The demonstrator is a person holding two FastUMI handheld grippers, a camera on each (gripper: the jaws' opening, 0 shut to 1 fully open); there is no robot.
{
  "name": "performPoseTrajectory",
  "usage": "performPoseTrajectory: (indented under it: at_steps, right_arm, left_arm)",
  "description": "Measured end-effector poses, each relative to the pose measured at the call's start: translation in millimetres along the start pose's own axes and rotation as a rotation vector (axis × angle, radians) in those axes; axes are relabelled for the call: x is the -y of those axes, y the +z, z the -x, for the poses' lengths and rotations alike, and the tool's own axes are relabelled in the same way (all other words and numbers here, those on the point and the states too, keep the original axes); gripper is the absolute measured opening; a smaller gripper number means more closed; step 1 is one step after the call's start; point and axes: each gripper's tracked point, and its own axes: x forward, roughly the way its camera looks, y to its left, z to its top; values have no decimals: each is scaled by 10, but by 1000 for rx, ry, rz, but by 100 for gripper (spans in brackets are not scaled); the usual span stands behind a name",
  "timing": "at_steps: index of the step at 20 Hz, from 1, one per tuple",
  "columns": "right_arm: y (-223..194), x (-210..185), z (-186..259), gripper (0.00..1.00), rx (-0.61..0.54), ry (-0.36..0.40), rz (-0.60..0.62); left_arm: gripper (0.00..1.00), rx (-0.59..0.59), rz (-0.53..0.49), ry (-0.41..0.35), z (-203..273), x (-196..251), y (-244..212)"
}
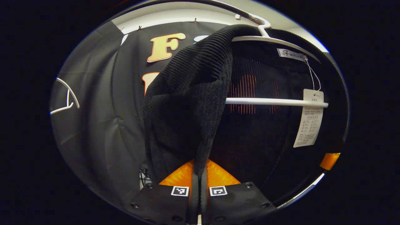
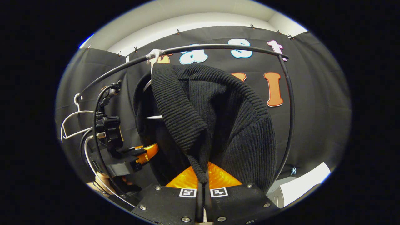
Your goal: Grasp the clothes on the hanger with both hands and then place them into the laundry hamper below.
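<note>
One black ribbed knit sweater (image 1: 184, 106) hangs on a white plastic hanger (image 1: 275, 102), whose hook sits over a black clothes rail (image 2: 218, 47) at the top of the booth. In the left gripper view, the left gripper (image 1: 199, 175) is clenched on a fold of the sweater's front edge, the knit pinched between its two nearly closed fingers. In the right gripper view, the right gripper (image 2: 203, 176) likewise grasps the sweater, its fingers pressed together on a hanging ribbed edge at the garment's other side. One paper hang tag (image 1: 308, 118) dangles on a thread from a sewn neck label (image 1: 290, 54) inside the collar, lying across the hanger's horizontal bar. A second, empty white hanger (image 2: 73, 120) hangs on the same rail, well apart from the sweater. In the right gripper view the left gripper's body with its cables appears beside the sweater, with part of a hand (image 2: 103, 182) beneath it.
</note>
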Motion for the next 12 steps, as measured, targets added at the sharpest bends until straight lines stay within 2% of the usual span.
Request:
performPoseTrajectory:
  at_steps: [3,4,5,9,10,11,12]
  right_arm:
    - [33,51,138,1,5,-4,4]
    - [61,75,188,9,6,-11,-3]
    - [103,99,246,1,8,-16,-12]
    - [262,236,438,0,19,-48,-15]
    - [324,285,502,8,32,-60,-14]
    - [386,323,533,8,45,-72,-18]
    - [450,377,589,0,58,-87,-22]
  left_arm:
    - [7,-3,25,5,89,-102,12]
    - [6,-8,32,3,130,-129,17]
    - [6,-16,36,-4,161,-138,11]
    - [6,-8,47,-7,343,-263,85]
    - [6,-6,49,-10,385,-293,109]
    - [6,-5,54,-15,411,-320,133]
    - [6,-4,59,-16,443,-374,171]
